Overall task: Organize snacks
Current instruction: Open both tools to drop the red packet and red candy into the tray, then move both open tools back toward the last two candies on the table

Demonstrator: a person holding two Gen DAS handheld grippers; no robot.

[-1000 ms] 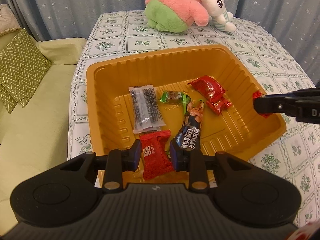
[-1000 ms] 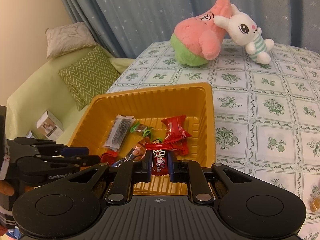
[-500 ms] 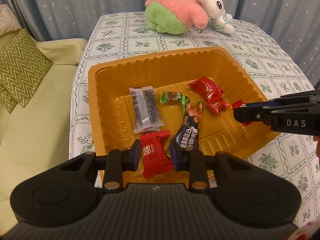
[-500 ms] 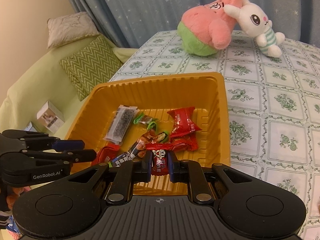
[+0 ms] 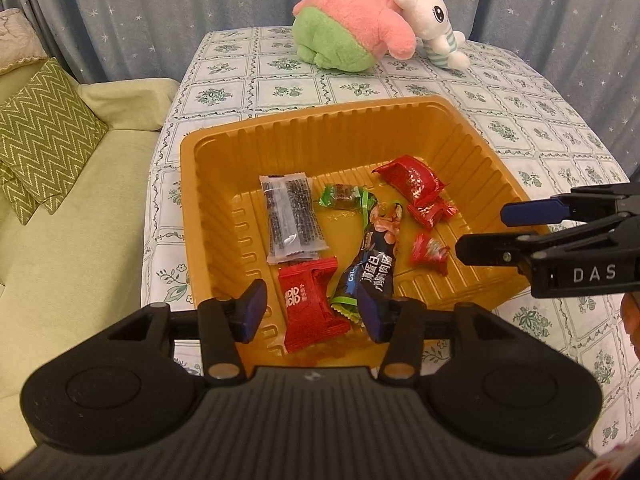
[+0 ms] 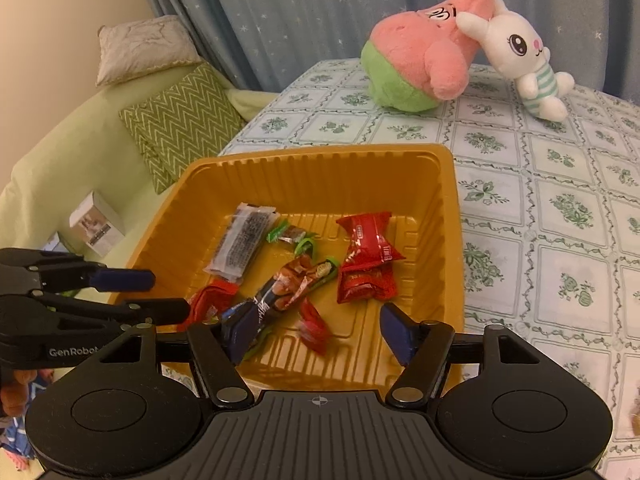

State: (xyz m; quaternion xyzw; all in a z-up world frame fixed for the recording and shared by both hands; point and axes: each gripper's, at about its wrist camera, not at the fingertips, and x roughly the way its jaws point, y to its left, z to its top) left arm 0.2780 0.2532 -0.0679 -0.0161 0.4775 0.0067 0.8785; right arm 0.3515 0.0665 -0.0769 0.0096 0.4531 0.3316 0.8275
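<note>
An orange tray (image 5: 320, 116) (image 6: 320, 152) on the table holds several wrapped snacks. Among them are a clear packet of dark bars (image 5: 292, 216), a dark blue sausage pack (image 5: 376, 256) and two red packets (image 5: 416, 184). My left gripper (image 5: 312, 312) is over the tray's near wall, its jaws opening. A flat red packet (image 5: 308, 304) lies between the pads with a gap on each side. My right gripper (image 6: 320, 334) is also opening, over the tray's right part. A small red candy (image 6: 314, 326) (image 5: 430, 252) sits loose and blurred on the tray floor between its fingers.
A pink and green plush (image 5: 352, 28) and a white rabbit plush (image 6: 520, 52) lie at the table's far end. To the left stands a light green sofa (image 5: 60, 240) with a zigzag cushion (image 5: 40, 128). A small white box (image 6: 96, 224) rests on the sofa.
Both grippers' jaws have spread apart. The flat red packet is free of the left pads. The small red candy has dropped out of the right gripper onto the tray floor.
</note>
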